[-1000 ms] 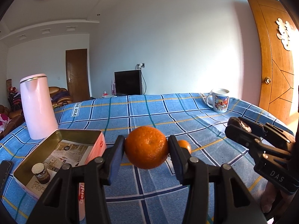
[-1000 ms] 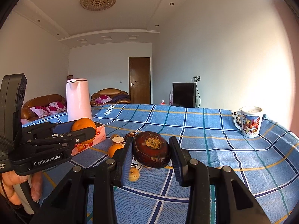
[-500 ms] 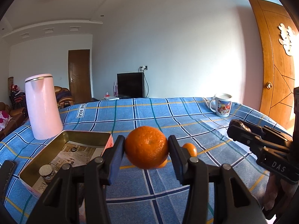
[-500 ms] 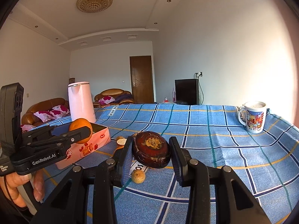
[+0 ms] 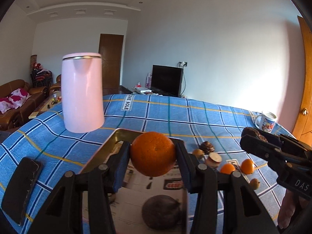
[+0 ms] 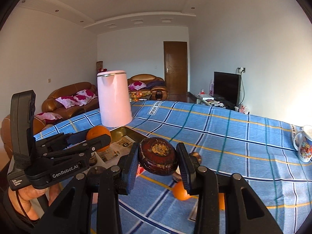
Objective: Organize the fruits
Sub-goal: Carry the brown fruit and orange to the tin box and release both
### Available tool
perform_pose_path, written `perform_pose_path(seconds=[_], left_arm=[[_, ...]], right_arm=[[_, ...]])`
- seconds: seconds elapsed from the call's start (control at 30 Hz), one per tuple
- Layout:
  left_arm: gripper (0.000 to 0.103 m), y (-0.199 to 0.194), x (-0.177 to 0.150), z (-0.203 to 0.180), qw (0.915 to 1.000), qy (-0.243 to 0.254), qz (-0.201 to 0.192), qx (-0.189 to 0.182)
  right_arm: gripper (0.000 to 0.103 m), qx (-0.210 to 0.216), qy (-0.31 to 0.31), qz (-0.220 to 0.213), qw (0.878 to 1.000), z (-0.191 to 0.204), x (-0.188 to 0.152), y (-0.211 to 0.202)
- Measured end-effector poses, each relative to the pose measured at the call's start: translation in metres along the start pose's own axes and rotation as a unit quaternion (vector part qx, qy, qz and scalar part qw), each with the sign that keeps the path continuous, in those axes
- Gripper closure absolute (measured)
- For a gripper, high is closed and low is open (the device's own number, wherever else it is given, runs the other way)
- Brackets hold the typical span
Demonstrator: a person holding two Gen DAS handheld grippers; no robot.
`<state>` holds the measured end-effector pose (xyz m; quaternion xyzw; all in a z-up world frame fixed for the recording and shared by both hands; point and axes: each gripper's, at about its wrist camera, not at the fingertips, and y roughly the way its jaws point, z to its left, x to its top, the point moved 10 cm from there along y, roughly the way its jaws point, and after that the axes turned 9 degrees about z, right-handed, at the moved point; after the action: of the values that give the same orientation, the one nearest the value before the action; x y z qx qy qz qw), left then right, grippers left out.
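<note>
My left gripper (image 5: 153, 159) is shut on a large orange (image 5: 153, 154) and holds it above the open metal tin (image 5: 117, 134), which is lined with newspaper. A dark brown round fruit (image 5: 160, 211) lies in the tin. My right gripper (image 6: 158, 159) is shut on a dark brown round fruit (image 6: 158, 159) above the tablecloth, to the right of the tin (image 6: 124, 131). The left gripper with its orange (image 6: 98, 135) also shows in the right wrist view. Small oranges (image 5: 247, 165) and small brown fruits (image 5: 206, 146) lie on the cloth right of the tin.
A tall pink kettle (image 5: 82, 93) stands behind the tin. A black phone (image 5: 21, 187) lies at the left on the blue checked tablecloth (image 5: 195, 117). A printed mug (image 5: 267, 120) stands at the far right edge. A small jar (image 5: 213, 159) sits among the loose fruits.
My left gripper has swung left with the orange and is now over the tin. My right gripper with the brown fruit has also moved left, closer to the tin.
</note>
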<state>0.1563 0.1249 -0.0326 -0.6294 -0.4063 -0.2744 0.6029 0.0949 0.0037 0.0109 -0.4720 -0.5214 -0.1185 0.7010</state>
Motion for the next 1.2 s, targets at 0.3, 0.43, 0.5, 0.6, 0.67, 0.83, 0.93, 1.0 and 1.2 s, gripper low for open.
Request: perform_pose_path(seconds=[0.3, 0.43, 0.5, 0.6, 0.67, 0.83, 0.93, 1.0, 1.2], left_arm=[[0.054, 0.029, 0.004, 0.055, 0.9983, -0.021, 0.043, 0.032], [0.054, 0.033, 0.002, 0.065, 0.9977, -0.021, 0.051, 0.039], [0.054, 0.036, 0.0, 0.069, 0.9972, -0.022, 0.056, 0.044], [0.054, 0.038, -0.002, 0.075, 0.9961, -0.027, 0.065, 0.053], [0.053, 0.039, -0.002, 0.076, 0.9962, -0.028, 0.065, 0.051], [0.052, 0.036, -0.002, 0.072, 0.9962, -0.022, 0.06, 0.059], [0.044, 0.026, 0.0, 0.068, 0.997, -0.033, 0.05, 0.05], [0.039, 0.015, 0.002, 0.061, 0.9978, -0.032, 0.036, 0.045], [0.033, -0.005, 0.0, 0.017, 0.9997, -0.009, 0.016, 0.013]], right_arm=[[0.063, 0.033, -0.018, 0.069, 0.997, 0.053, 0.007, 0.079], [0.063, 0.039, -0.027, 0.091, 0.995, 0.071, 0.005, 0.1], [0.063, 0.036, -0.033, 0.104, 0.993, 0.076, 0.003, 0.11], [0.063, 0.039, -0.028, 0.125, 0.991, 0.08, -0.001, 0.123], [0.063, 0.044, -0.023, 0.138, 0.989, 0.08, -0.004, 0.128], [0.055, 0.056, -0.015, 0.162, 0.985, 0.081, -0.012, 0.136], [0.044, 0.065, -0.005, 0.146, 0.987, 0.078, -0.01, 0.121], [0.043, 0.058, -0.006, 0.137, 0.989, 0.071, -0.011, 0.106], [0.041, -0.011, 0.01, 0.117, 0.993, 0.008, -0.037, 0.044]])
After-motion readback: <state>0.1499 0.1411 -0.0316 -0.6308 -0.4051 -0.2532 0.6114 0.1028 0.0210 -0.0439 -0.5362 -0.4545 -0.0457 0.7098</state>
